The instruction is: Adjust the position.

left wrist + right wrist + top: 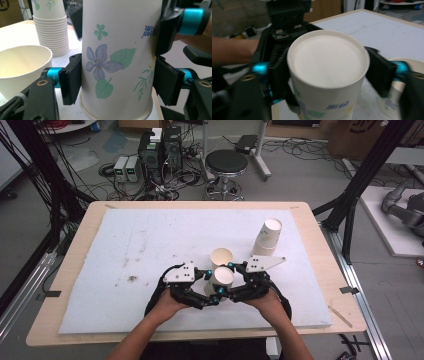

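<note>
A flowered paper cup (223,277) stands upside down, base up, between my two grippers near the table's front middle. My left gripper (212,282) grips it from the left. In the left gripper view its black pads (72,78) press both sides of the cup (117,50) near the rim. My right gripper (232,280) comes in from the right. In the right gripper view its pads (379,71) close on the cup (328,65) just below the white base. I cannot tell whether the cup touches the mat.
An upright empty paper cup (221,257) stands just behind the held one. An inverted stack of cups (267,237) sits at the back right. A white mat (140,245) covers the wooden table (80,235). A stool (226,162) and cabling lie beyond the far edge.
</note>
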`<state>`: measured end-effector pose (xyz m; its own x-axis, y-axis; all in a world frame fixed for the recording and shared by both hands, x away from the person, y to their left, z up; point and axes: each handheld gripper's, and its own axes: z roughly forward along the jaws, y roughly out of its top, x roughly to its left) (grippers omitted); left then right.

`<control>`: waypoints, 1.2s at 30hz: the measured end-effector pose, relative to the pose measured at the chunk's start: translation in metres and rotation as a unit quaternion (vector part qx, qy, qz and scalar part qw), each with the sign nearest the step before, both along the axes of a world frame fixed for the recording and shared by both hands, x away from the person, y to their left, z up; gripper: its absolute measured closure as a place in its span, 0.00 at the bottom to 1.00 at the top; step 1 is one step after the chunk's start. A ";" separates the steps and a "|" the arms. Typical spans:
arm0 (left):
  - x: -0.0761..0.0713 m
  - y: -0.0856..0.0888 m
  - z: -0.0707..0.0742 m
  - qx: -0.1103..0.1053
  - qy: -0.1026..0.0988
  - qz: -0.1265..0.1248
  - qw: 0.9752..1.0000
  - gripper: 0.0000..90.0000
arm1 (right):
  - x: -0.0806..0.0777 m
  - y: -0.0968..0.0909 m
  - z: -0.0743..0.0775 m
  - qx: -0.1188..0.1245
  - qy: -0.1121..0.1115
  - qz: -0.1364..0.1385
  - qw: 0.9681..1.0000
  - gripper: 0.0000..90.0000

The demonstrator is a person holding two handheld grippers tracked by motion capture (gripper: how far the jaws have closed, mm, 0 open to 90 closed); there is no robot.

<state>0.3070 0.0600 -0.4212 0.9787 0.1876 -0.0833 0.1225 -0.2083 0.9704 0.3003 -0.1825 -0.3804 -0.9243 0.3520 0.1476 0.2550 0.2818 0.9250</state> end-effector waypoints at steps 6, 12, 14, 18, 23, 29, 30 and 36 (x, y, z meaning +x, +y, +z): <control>0.001 0.005 0.010 0.059 -0.008 -0.007 0.998 0.36 | -0.002 0.002 0.002 -0.011 -0.008 0.008 1.000 0.19; 0.003 0.008 0.024 0.143 -0.020 -0.022 0.989 0.36 | -0.003 0.004 0.001 -0.048 -0.025 0.034 0.998 0.19; 0.004 0.008 0.028 0.164 -0.020 -0.025 0.986 0.36 | -0.002 0.006 0.001 -0.064 -0.032 0.040 0.997 0.19; 0.005 0.005 0.035 0.212 -0.023 -0.039 0.976 0.36 | -0.001 0.010 0.003 -0.094 -0.035 0.060 0.993 0.19; 0.006 0.002 0.042 0.251 -0.029 -0.057 0.966 0.36 | 0.003 0.013 0.005 -0.121 -0.041 0.077 0.989 0.19; 0.007 0.003 0.045 0.282 -0.028 -0.064 0.957 0.36 | 0.004 0.016 0.008 -0.152 -0.050 0.092 0.983 0.20; 0.007 0.003 0.045 0.293 -0.028 -0.067 0.953 0.36 | 0.005 0.018 0.009 -0.167 -0.057 0.098 0.979 0.20; 0.007 0.002 0.046 0.314 -0.022 -0.080 0.946 0.36 | 0.003 0.025 0.014 -0.203 -0.069 0.133 0.968 0.29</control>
<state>0.3139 0.0617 -0.3756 0.9987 0.0356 0.0362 0.0034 -0.7576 0.6527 0.3035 -0.1571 -0.3666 -0.9912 0.1020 -0.0840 0.0055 0.6675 0.7446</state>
